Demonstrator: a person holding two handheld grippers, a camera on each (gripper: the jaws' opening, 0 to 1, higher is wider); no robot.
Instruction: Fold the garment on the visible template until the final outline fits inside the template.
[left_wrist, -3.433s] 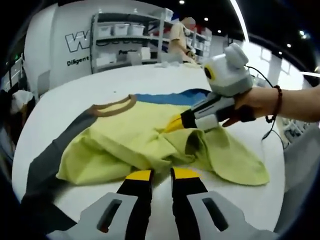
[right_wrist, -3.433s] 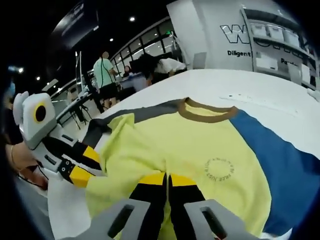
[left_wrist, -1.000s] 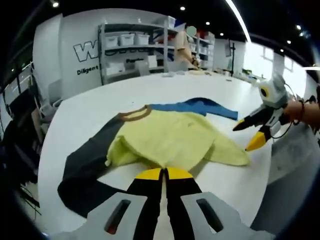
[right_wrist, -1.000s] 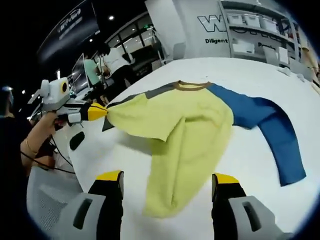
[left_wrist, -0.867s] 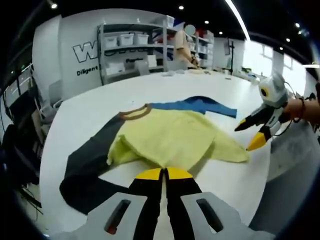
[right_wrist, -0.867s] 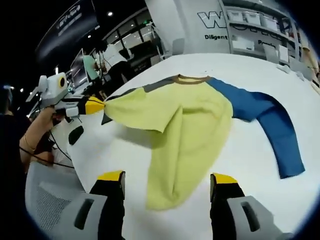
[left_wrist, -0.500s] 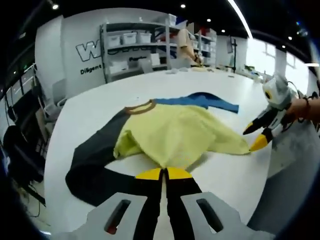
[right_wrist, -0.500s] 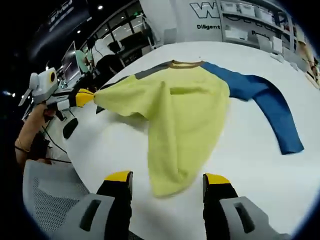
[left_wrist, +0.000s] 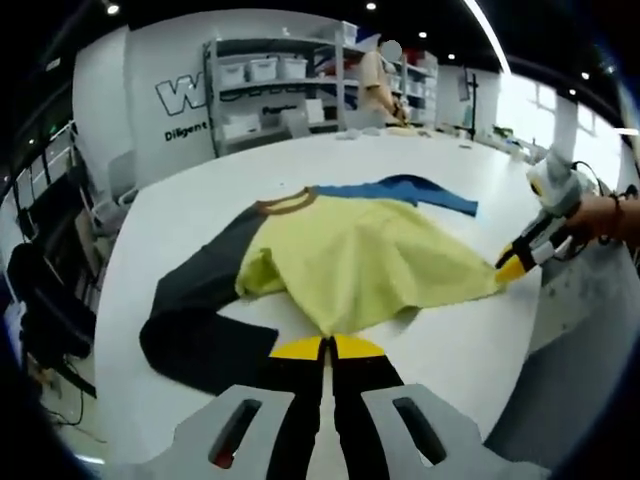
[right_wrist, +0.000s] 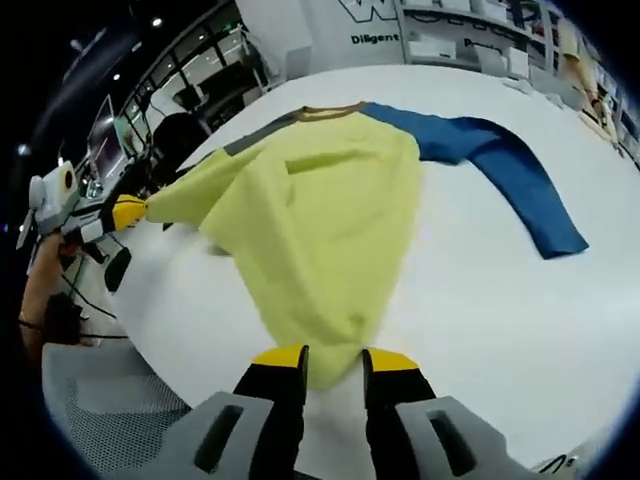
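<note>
My left tool (left_wrist: 326, 347) is clamped on the near hem of the yellow shirt (left_wrist: 350, 262); my right tool (right_wrist: 332, 360) pinches its other hem corner. The shirt lies spread on the white bench (left_wrist: 200, 205), blue sleeve (right_wrist: 500, 160) at the far side.

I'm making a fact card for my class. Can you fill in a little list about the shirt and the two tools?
garment: yellow shirt with a brown collar
sleeves: one blue sleeve, one dark grey sleeve
surface: white table
left tool: shut on the yellow hem
right tool: nearly closed around another yellow hem corner
shirt state: stretched between both tools, not folded yet
background: shelves with boxes
</note>
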